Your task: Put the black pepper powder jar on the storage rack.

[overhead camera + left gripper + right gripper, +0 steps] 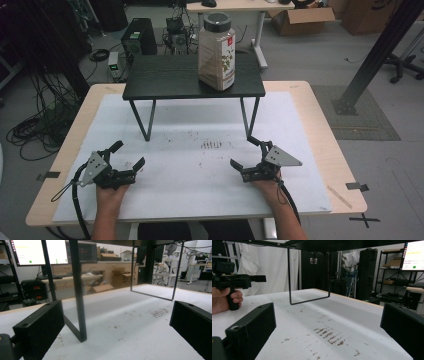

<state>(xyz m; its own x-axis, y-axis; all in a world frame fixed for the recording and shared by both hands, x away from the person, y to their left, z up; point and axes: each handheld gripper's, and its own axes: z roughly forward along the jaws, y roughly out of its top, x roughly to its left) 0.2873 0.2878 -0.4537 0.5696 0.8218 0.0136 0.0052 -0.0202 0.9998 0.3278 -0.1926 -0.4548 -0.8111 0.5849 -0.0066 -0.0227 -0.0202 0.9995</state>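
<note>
While both hands rest low on the white mat (190,185), the nearest things to the camera are the two grippers, each held just in front of the small black table (192,77) that stands on the mat. The left gripper (129,154) sits before the table's left leg (141,121), its jaws spread wide with nothing between them; in the left gripper view that leg (78,290) rises just ahead between the two black jaws. The right gripper (242,150) sits before the table's right leg (249,117), jaws likewise wide apart and empty. In the right gripper view the left hand (223,298) and its gripper show off to the side, in front of the table's wire leg frame (308,277).

Between the two grippers, and just in front of the table, a patch of brown crumbs (211,145) lies on the mat; the same marks show in the right gripper view (329,335).

Farther back, on top of the black table toward its right end, a clear plastic jar (216,52) with a black lid (217,21) stands upright, well apart from both grippers. Its label bears a red mark and it holds brownish contents.

Beyond the table are a computer tower (138,37), tangled cables (35,125) on the floor, and a cardboard box (302,20).
</note>
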